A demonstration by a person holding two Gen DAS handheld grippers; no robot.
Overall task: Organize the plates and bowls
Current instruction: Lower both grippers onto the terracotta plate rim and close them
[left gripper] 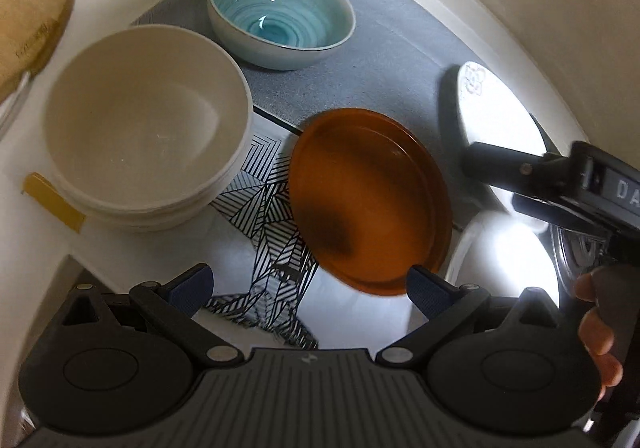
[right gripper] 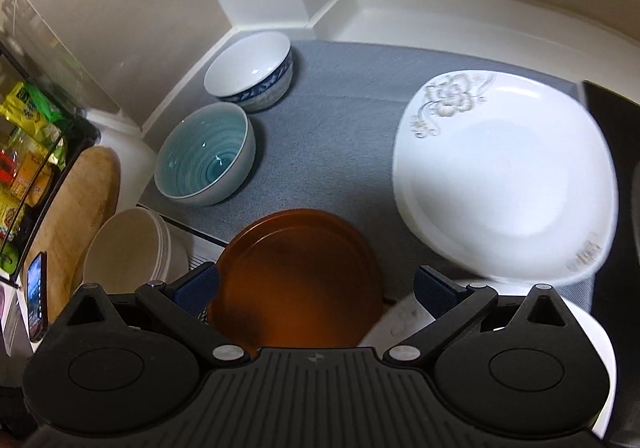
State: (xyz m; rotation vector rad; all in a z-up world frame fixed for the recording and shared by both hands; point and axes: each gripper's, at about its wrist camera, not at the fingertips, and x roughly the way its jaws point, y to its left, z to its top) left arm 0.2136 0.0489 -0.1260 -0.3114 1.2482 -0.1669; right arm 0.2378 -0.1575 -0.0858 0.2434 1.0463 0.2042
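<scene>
While both grippers (left gripper: 310,286) (right gripper: 316,288) gape, glossy round orange plate (right gripper: 296,280) sits btwn; ribbed teal bowl (right gripper: 204,153) nearby.

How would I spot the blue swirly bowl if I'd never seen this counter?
Find the grey mat in the corner. Along its left edge sit two bowls; the teal bowl is the nearer one. Its inside is glossy turquoise rings, unlike the blue-patterned white bowl behind it.

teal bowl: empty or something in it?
Empty. The teal bowl sits upright on the grey mat; its glazed swirl interior shows bare to the bottom in both views.
</scene>
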